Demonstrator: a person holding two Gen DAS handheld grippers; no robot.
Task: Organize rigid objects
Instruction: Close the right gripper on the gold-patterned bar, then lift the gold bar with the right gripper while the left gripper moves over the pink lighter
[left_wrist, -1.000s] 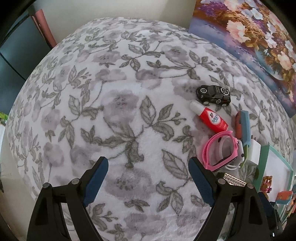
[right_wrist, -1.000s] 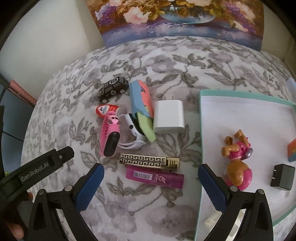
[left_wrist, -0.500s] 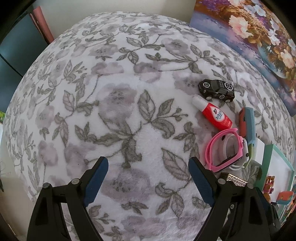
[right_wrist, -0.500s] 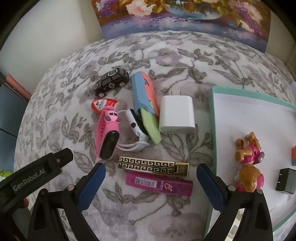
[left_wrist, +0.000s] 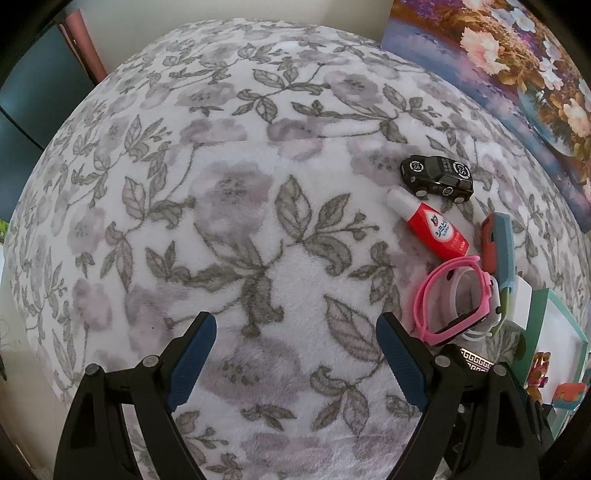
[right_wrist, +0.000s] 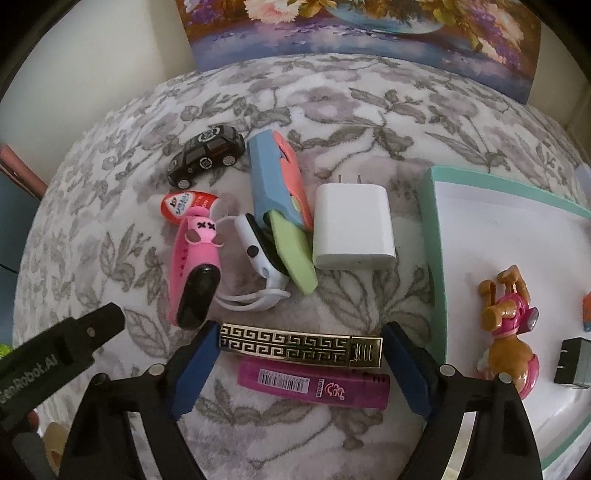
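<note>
The right gripper (right_wrist: 300, 345) has just been closing its jaws around the gold lighter (right_wrist: 300, 345); whether the pads press it I cannot tell. Just behind the lighter lie two watches; the tray (right_wrist: 432, 236) is right of it. The left gripper (left_wrist: 295, 354) stands apart, empty.

Both wrist cameras look steeply down, close to the floral cloth (left_wrist: 229, 221); both show the black toy car (right_wrist: 207, 155).

Left gripper (left_wrist: 295, 354) pointing steeply down, jaws wide apart, right gripper (right_wrist: 300, 354) jaws just closing
</note>
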